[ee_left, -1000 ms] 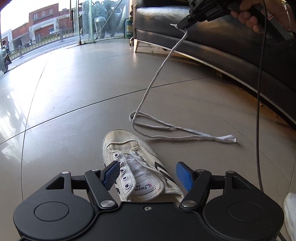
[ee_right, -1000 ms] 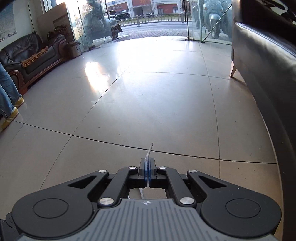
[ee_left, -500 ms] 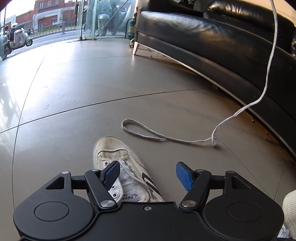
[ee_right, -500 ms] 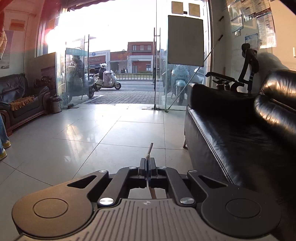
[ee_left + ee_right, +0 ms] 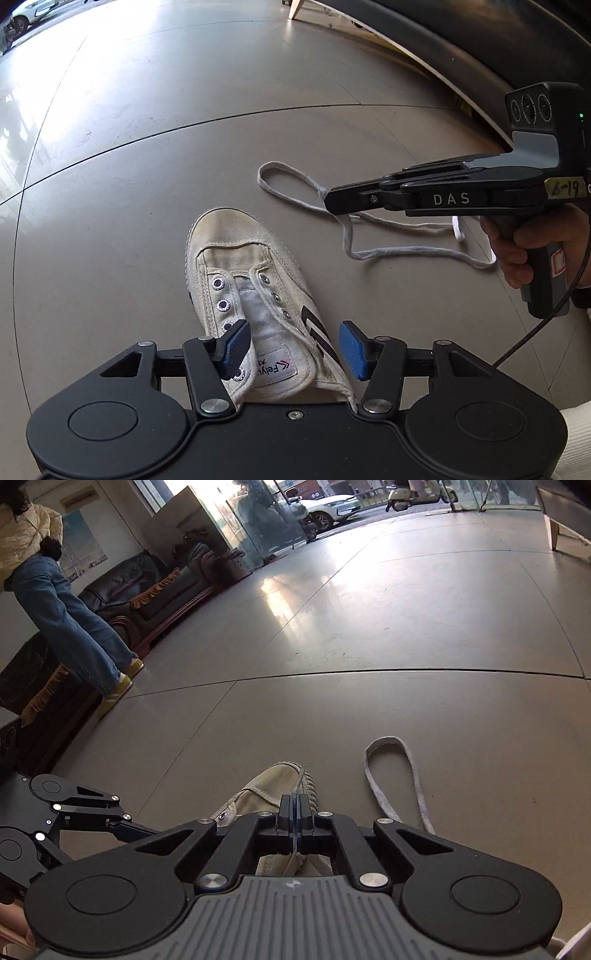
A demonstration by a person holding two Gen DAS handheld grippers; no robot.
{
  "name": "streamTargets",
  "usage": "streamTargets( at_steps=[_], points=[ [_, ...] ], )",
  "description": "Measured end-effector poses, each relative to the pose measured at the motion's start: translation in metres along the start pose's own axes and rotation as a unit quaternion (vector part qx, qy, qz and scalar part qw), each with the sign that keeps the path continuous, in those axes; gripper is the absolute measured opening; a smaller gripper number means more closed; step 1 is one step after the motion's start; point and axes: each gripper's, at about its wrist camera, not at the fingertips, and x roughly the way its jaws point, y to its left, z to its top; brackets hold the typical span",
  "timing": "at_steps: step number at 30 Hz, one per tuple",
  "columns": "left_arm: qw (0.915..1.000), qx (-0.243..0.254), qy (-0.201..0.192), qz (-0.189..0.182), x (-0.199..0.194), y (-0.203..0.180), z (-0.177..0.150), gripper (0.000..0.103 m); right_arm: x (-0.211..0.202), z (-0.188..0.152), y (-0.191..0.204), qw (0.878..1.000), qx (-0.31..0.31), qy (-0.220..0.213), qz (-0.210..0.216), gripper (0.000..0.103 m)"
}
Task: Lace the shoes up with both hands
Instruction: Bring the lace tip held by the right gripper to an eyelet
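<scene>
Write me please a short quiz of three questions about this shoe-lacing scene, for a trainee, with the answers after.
1. True or false: the shoelace is already threaded through the eyelets of the white shoe.
2. Which gripper has its jaws shut on the lace: A) the left gripper, B) the right gripper, C) neither?
3. Fill in: most of the lace lies loose on the ____, beside the shoe.

Key:
1. False; the eyelets that show are empty.
2. B; the left jaws are open, one on each side of the shoe's opening.
3. floor.
</scene>
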Motion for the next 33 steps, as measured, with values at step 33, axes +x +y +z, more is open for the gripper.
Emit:
streamTargets(
  at_steps=[33],
  points=[
    [0.9969, -0.042, -0.056, 0.036, 0.029, -0.014, 0.001, 0.018, 0.004, 0.047, 0.005, 0.937, -0.245, 0.221, 0.112, 0.002]
  ],
)
